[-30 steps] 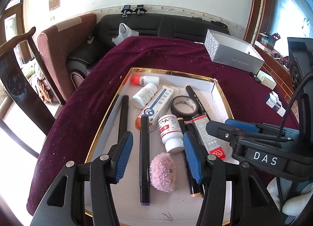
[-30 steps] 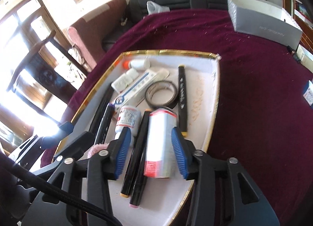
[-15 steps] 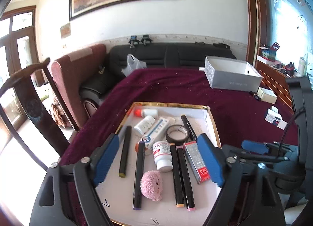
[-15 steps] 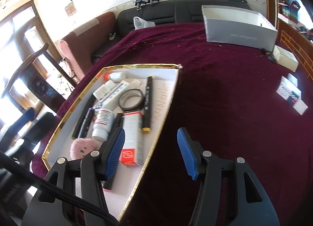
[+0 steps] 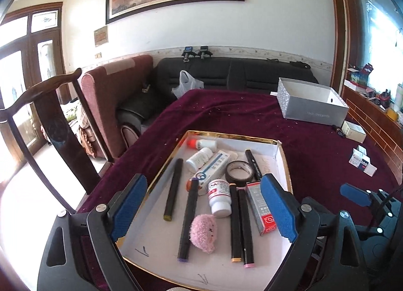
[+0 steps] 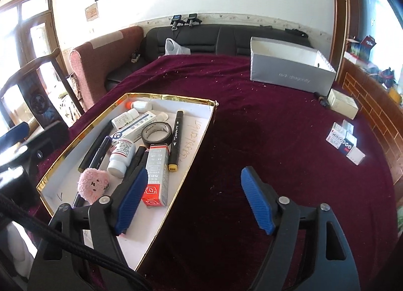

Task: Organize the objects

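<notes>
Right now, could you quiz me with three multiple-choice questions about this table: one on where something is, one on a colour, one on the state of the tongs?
1. Where is the tape roll? A in the tray B in the grey box C on the sofa
2. The fluffy toy is: A blue B pink C green
3. The left tongs hold: A a marker B a bottle C nothing

A: it lies among the markers. B: plainly pink. C: jaws opening, nothing gripped.

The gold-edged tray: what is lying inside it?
Inside the tray: markers, two white bottles, a tube, a tape roll, a red-and-grey box and a pink plush toy. The left finger covers part of one edge.
</notes>
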`<state>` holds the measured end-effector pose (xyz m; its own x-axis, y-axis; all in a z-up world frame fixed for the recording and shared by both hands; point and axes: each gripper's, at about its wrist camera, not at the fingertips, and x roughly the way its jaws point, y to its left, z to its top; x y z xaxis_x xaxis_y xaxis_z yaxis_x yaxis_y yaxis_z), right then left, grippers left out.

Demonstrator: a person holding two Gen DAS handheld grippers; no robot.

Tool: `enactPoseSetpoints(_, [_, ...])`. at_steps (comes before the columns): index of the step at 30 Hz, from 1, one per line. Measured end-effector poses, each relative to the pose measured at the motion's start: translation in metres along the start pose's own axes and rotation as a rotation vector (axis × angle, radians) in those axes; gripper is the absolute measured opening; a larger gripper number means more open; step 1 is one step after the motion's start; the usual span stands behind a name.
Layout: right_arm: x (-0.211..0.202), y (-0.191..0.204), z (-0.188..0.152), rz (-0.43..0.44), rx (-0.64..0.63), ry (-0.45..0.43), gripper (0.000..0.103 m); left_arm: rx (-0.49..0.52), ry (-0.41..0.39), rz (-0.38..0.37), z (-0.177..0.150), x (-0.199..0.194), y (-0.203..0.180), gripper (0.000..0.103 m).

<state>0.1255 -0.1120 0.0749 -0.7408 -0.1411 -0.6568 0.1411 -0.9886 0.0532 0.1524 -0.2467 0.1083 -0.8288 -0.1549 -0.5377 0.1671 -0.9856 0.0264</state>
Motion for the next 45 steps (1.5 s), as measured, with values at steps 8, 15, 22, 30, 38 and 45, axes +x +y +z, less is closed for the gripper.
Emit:
enactPoseSetpoints(8, [0.004,0.012,-0.009,-0.014,-0.018,0.009,0.078,-0.054,0.021,-0.006,-0.005,0.003,0.020,0.089])
enactPoseSetpoints(15, [0.005,0.023,-0.015,-0.041,-0.048,0.009,0.078,-0.113,0.052,-0.049,-0.011,0.007,0.035,0.090])
enactPoseSetpoints(22, [0.003,0.037,-0.018,-0.054,-0.086,-0.002,0.078,-0.123,0.033,-0.055,-0.013,0.004,0.044,0.094])
enactPoseSetpoints(30, [0.003,0.053,-0.016,-0.069,-0.138,-0.011,0.079,-0.092,0.007,-0.011,-0.015,-0.002,0.045,0.094])
enactPoseSetpoints(38, [0.004,0.069,-0.011,-0.065,-0.181,-0.015,0.079,-0.096,0.016,0.018,-0.016,0.000,0.052,0.098])
enactPoseSetpoints(45, [0.010,0.078,-0.011,-0.071,-0.214,0.003,0.079,-0.106,0.045,0.024,-0.019,0.010,0.059,0.101])
